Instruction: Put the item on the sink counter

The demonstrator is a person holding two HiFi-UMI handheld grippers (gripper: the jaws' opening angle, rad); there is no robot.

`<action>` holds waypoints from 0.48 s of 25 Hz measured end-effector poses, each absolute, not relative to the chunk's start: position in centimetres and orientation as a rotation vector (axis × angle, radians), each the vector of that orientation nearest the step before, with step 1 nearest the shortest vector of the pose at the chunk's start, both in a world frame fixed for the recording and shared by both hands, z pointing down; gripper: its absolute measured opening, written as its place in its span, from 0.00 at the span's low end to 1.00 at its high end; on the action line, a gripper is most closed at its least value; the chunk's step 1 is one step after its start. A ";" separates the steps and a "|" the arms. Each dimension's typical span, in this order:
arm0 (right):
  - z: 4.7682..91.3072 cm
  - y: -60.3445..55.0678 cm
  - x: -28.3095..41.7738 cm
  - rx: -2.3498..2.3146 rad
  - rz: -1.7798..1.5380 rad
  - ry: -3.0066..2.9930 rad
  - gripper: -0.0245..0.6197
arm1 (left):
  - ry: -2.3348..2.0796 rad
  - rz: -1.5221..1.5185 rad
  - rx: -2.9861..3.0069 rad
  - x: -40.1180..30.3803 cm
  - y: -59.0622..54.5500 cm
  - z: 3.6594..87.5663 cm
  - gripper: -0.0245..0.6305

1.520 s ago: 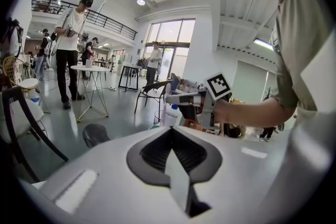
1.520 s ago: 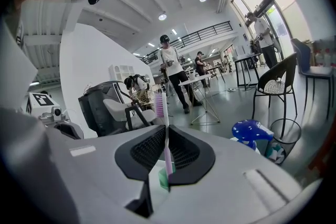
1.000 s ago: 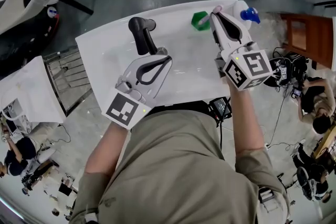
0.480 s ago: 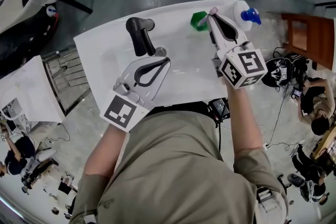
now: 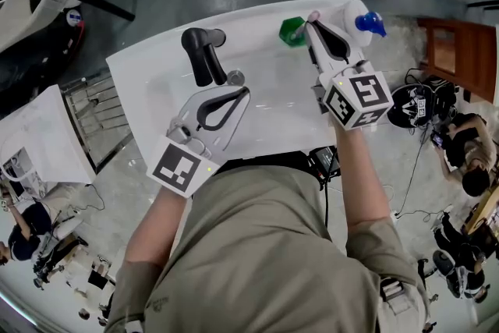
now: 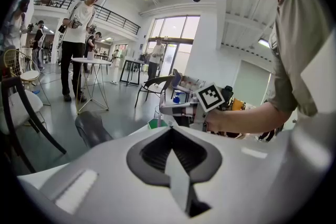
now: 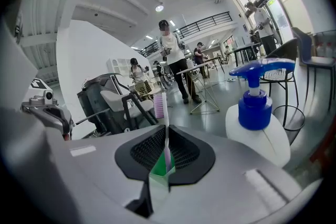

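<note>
Since a second ago, both tools have been carried a little up and to the left in the head view, and the right one has been brought closer to the green cup; the things on the bench have not been shifted.

At the left, the left tool [image 5: 243, 90] is held low over the white bench [image 5: 148, 82] with its jaws pressed together on nothing (its own view shows the two tips [image 6: 169, 128] meeting, with no thing between them); its marker cube [image 5: 181, 166] is turned toward the person. Just beyond its tips a black faucet [image 5: 201, 54] is seen standing on the bench.

Further right, near the back edge, the green cup [image 5: 291, 31] is set on the bench; beside it the toothbrush [image 5: 313, 15] is clamped upright in the right tool [image 5: 313, 24], with the pink bristle head raised above the jaws. In the right gripper view the jaws [image 7: 166, 136] are closed on the pale handle of the toothbrush [image 7: 161, 104], and the green cup [image 7: 158, 164] is seen right behind and below them; whether the handle's lower end is inside the cup cannot be told.

At the far right, a white soap bottle with a blue pump [image 5: 360, 18] is stood on the corner of the bench, just beside the right tool; it is seen apart from the jaws in the right gripper view [image 7: 257, 128].
</note>
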State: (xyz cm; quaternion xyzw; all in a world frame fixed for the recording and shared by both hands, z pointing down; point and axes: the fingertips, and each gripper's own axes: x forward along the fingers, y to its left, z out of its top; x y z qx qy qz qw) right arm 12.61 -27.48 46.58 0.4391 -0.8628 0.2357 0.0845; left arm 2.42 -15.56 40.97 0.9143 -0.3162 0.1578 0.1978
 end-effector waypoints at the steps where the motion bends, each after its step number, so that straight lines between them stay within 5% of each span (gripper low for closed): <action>1: 46.7 -27.5 12.6 1.308 0.704 -2.573 0.09 | -0.884 0.443 2.559 2.5 -15.6 41.0 0.05; 12: 47.1 -27.6 12.7 1.302 0.732 -2.575 0.09 | -0.864 0.453 2.560 2.9 -15.9 41.2 0.05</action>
